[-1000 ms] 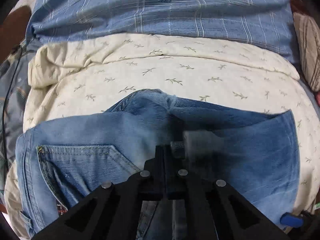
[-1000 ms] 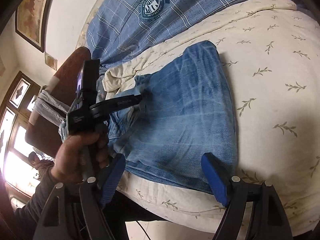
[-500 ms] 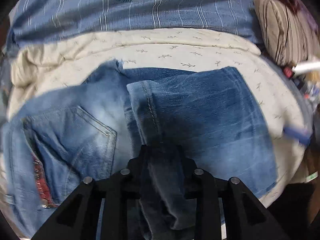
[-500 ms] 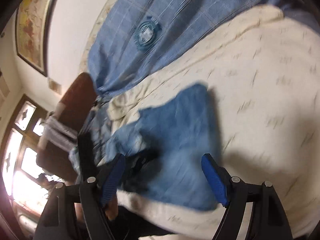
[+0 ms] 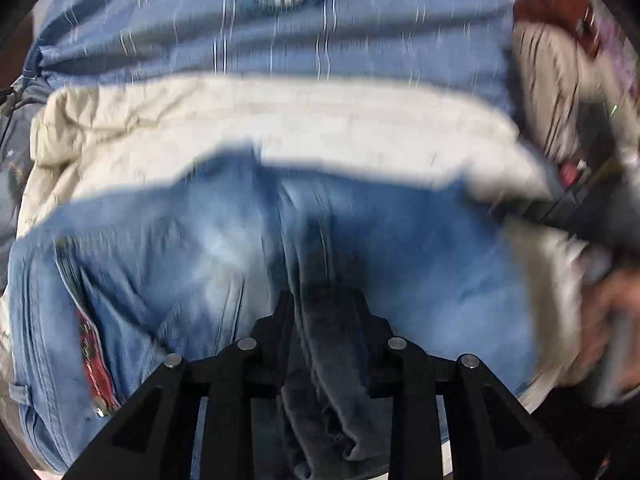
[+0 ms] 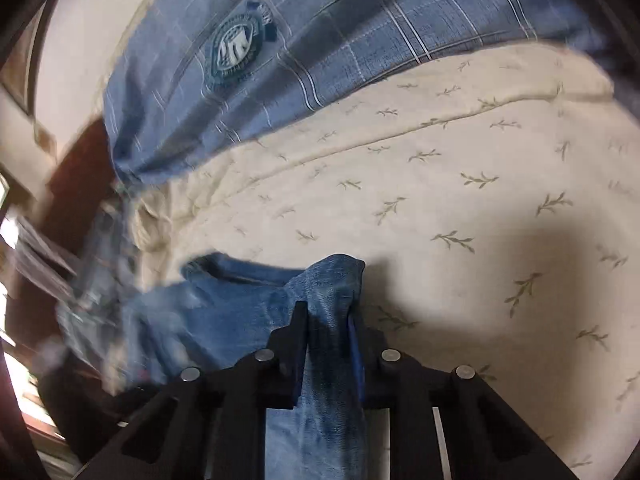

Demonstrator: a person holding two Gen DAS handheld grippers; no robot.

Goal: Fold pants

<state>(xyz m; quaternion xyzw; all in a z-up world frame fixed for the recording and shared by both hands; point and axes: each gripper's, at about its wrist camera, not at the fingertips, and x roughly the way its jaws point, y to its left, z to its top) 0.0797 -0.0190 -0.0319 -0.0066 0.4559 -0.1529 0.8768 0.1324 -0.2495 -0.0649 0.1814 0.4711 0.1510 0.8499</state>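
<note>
Light blue jeans [image 5: 200, 248] lie across a cream leaf-print quilt [image 5: 280, 120], back pocket to the left. My left gripper [image 5: 324, 300] is shut on a dark bunched fold of the denim that hangs down between its fingers. In the right wrist view my right gripper [image 6: 328, 312] has its jaws closing on a raised corner of the jeans [image 6: 224, 312]; the cloth is pinched between the pads and lifted off the quilt [image 6: 460, 200]. A person's hand [image 5: 612, 320] holding the right gripper shows blurred at the right edge of the left wrist view.
A blue plaid cloth with a round crest [image 6: 320, 40] lies behind the quilt. A striped cushion [image 5: 548, 80] and small clutter sit at the far right. Dark wooden furniture [image 6: 80, 184] and bright windows are to the left.
My right gripper, open over the jeans' near edge before, has moved in and closed on a denim corner. The left gripper has drawn back with its fold, bunching the jeans.
</note>
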